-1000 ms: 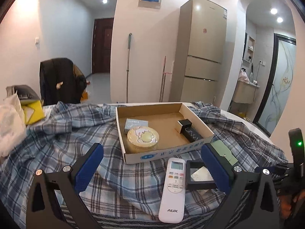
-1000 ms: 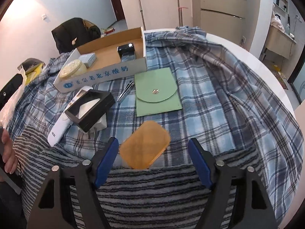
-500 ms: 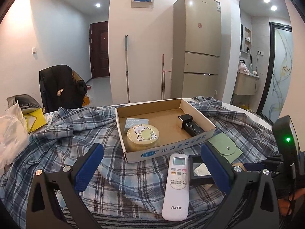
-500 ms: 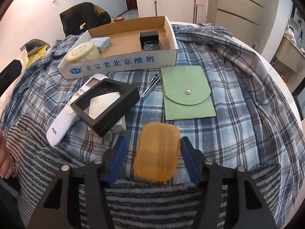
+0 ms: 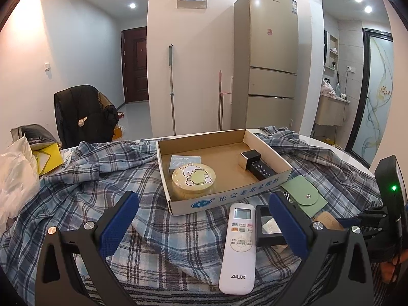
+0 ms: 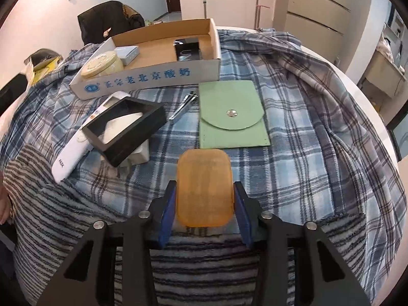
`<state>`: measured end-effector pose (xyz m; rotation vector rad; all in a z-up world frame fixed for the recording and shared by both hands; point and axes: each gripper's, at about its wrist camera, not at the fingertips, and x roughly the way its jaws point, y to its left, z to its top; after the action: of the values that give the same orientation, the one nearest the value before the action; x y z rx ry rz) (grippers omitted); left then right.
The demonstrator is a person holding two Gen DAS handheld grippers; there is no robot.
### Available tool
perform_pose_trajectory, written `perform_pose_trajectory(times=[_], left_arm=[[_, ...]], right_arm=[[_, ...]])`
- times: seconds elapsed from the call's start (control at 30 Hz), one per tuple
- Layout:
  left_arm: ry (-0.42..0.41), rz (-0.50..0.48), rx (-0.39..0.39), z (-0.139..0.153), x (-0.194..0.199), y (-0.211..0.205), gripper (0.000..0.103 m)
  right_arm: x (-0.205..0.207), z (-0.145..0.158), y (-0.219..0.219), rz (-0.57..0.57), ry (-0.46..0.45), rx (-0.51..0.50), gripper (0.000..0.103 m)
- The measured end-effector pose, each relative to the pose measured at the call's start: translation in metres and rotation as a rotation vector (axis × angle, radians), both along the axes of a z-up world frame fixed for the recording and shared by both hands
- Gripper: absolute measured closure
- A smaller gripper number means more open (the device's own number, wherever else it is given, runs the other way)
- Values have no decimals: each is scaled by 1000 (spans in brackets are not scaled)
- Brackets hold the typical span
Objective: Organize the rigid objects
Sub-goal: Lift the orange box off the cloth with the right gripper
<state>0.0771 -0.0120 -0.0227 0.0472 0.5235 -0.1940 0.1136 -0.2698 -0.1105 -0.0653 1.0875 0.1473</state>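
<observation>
**Step in hand:** pick-up of one loose item for the cardboard tray (image 6: 163, 72). The right gripper (image 6: 205, 213) has just been closing, with an amber rounded-rectangular block (image 6: 204, 188), possibly soap, between its fingers. The blue pads sit against, or all but against, the block's two long sides; firm pressure cannot be confirmed.

**Block, position:** on the plaid cloth (image 6: 306, 137) covering the bench, near edge, just below the green snap pouch (image 6: 233, 113) and well apart from the tray.

**Block, orientation:** lying flat; long axis runs away from the right wrist camera, toward the pouch and tray; short axis spans the fingers.

**Left gripper (image 5: 204, 227):** spread wide, holding nothing, hovering above the white AUX remote (image 5: 239, 244).

**Tray contents:** round cream tin (image 5: 193, 181) with rabbit lid, small pale-blue box (image 5: 185, 160), black box (image 5: 256, 165).

**Still outside tray:** remote, black open frame box (image 6: 125, 130) lying partly on the remote, metal clip or clipper (image 6: 183, 105), green pouch.

**Next move, judged:** finish the squeeze, lift clear of the cloth, carry over the pouch and tray wall, and set down in the bare middle of the tray.

**Risk, judged:** a smooth block may slip if gripped lightly.
</observation>
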Motion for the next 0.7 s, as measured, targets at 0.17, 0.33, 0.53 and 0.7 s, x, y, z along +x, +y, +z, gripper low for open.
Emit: perform_pose_trajectory(times=[0.17, 0.33, 0.53, 0.7], left_arm=[[2, 0, 3, 0, 0, -1, 0], [11, 8, -5, 0, 1, 1, 0], [27, 13, 61, 1, 3, -3, 6], [112, -77, 73, -10, 11, -11, 34]], right_arm=[[0, 0, -3, 0, -9, 10, 61], [-7, 19, -10, -24, -114, 19, 62], [-20, 50, -25, -77, -351, 12, 61], [-15, 42, -30, -64, -331, 41, 61]])
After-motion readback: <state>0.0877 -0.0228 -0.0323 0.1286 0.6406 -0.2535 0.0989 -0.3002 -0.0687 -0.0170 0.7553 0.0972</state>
